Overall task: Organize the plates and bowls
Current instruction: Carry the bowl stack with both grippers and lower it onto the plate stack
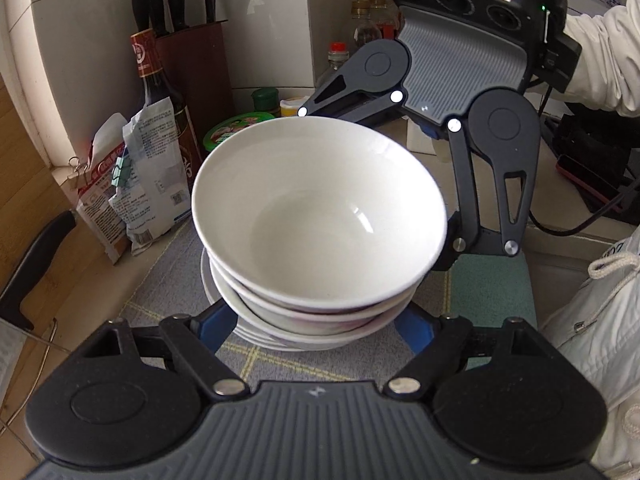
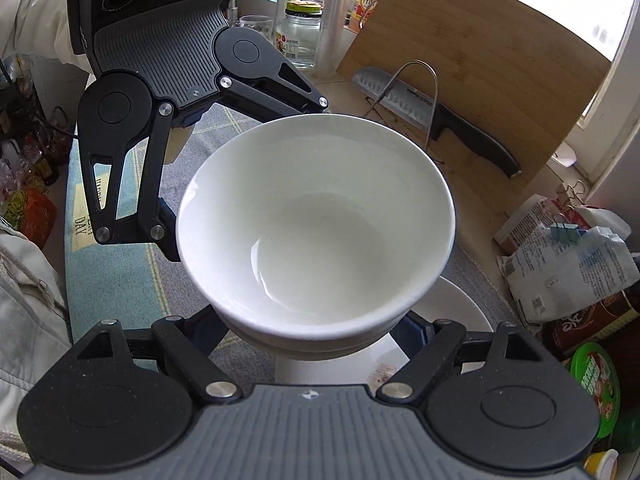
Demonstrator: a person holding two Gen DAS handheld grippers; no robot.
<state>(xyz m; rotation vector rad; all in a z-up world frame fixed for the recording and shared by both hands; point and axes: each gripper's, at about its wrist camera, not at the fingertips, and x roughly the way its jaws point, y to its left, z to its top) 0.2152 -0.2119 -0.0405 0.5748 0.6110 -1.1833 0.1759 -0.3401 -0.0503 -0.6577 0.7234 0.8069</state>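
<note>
Nested white bowls, top bowl (image 1: 320,216), sit on a pile of plates (image 1: 256,332) as one stack above the grey checked mat (image 1: 172,280) on the bench (image 1: 84,304).

Left tongs (image 1: 318,326) come in from 6 o'clock. Their blue pads (image 1: 220,320) pinch the stack low down, at about 8 and 4 o'clock.

Right tongs (image 2: 316,332) enter from 1 o'clock in the left wrist view and straddle the far half. They grip under the bowls, and the contact is mostly hidden by the rim.

Probable reason for two opposed low grips: the load is tall and heavy, and a hold near the plates keeps the bowls from sliding.

Cannot tell whether the stack is clear of the mat.

Food packets (image 1: 152,184) stand near at 9 o'clock and crowd that side.
</note>
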